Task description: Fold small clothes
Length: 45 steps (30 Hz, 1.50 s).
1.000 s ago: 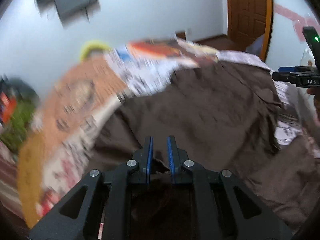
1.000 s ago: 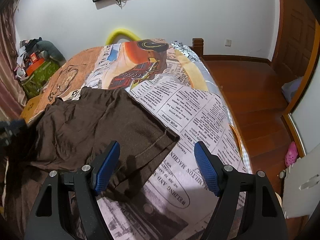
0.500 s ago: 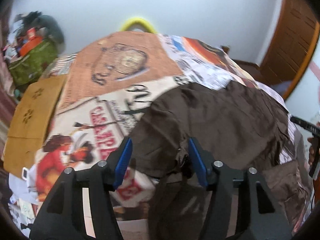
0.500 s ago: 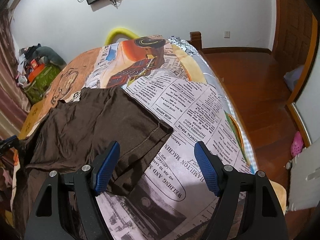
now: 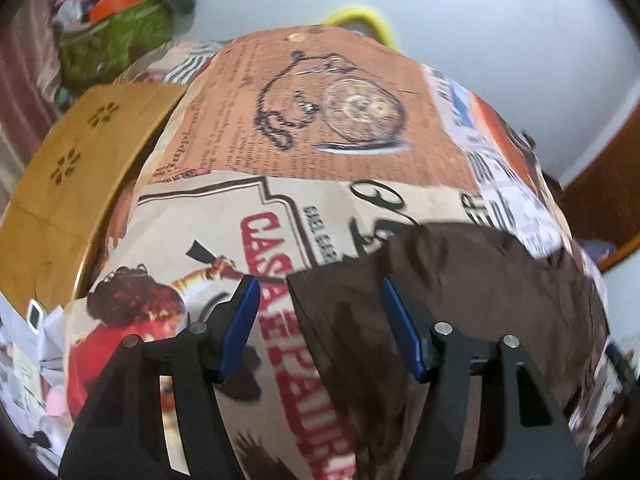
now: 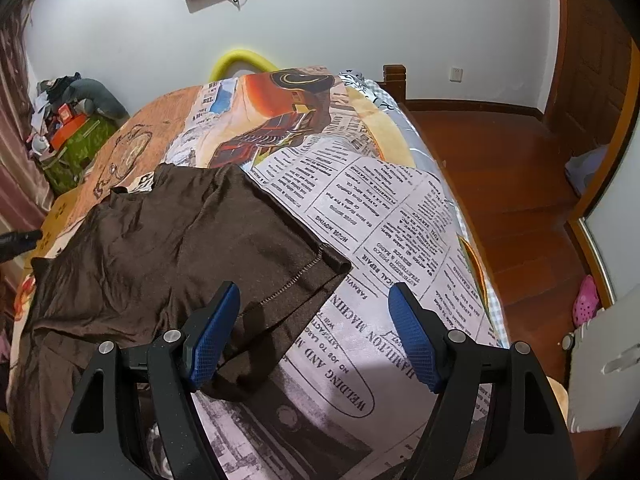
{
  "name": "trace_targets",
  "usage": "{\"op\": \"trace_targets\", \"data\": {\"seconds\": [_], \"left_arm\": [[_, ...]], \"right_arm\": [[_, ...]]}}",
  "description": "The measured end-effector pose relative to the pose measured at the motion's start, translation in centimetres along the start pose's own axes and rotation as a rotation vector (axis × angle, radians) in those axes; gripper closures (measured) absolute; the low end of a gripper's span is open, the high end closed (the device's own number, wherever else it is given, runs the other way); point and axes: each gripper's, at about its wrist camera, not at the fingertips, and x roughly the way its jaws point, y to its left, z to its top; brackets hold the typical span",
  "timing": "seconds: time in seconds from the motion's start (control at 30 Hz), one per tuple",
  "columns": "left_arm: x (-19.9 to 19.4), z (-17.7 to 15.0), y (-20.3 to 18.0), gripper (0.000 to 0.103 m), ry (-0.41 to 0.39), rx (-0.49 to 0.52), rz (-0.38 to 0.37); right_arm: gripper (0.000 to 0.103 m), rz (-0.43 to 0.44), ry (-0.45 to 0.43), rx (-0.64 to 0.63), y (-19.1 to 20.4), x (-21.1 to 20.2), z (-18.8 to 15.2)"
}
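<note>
1. My left tool (image 5: 320, 320) has its jaws opening. The near left edge of the brown garment (image 5: 460, 292) lies between them, but the pads do not press on it.
2. My right tool (image 6: 314, 332) stands wide open and holds nothing. The stitched hem corner of the garment (image 6: 168, 248) lies under its left finger; the right finger is over the printed bed cover (image 6: 392, 216).
3. The garment lies spread and wrinkled on the bed, at the near left part, and it reaches from one tool to the other.
</note>
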Motion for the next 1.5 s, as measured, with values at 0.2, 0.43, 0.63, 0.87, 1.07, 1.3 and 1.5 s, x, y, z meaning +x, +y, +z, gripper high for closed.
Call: {"op": "trace_targets", "data": {"seconds": [0.2, 0.43, 0.63, 0.87, 1.07, 1.3, 1.5], "left_arm": [[4.8, 0.5, 1.0, 0.041, 0.153, -0.081, -0.060], [7.3, -0.3, 0.0, 0.065, 0.177, -0.007, 0.024], [7.2, -0.3, 0.0, 0.096, 0.171, -0.004, 0.025], [2.9, 0.9, -2.4, 0.097, 0.048, 0.123, 0.129], [-5.3, 2.4, -8.1, 0.097, -0.119, 0.265, 0.078], [-6.7, 1.3, -15.5, 0.097, -0.085, 0.356, -0.068], [-2.3, -2.2, -18.9, 0.097, 0.052, 0.403, -0.105]], "right_arm": [[0.029, -0.001, -0.002, 0.017, -0.3, 0.2, -0.1], [0.029, 0.014, -0.004, -0.028, 0.3, 1.0, 0.3], [0.044, 0.037, -0.015, -0.026, 0.6, 1.7, 0.8], [0.093, 0.028, 0.001, -0.134, 2.4, 1.8, 0.4], [0.094, 0.049, -0.043, -0.133, 2.5, 0.5, 1.2], [0.094, 0.105, -0.076, -0.071, 2.1, -0.8, 2.0], [0.094, 0.136, -0.070, -0.071, 2.5, -1.5, 2.0]]}}
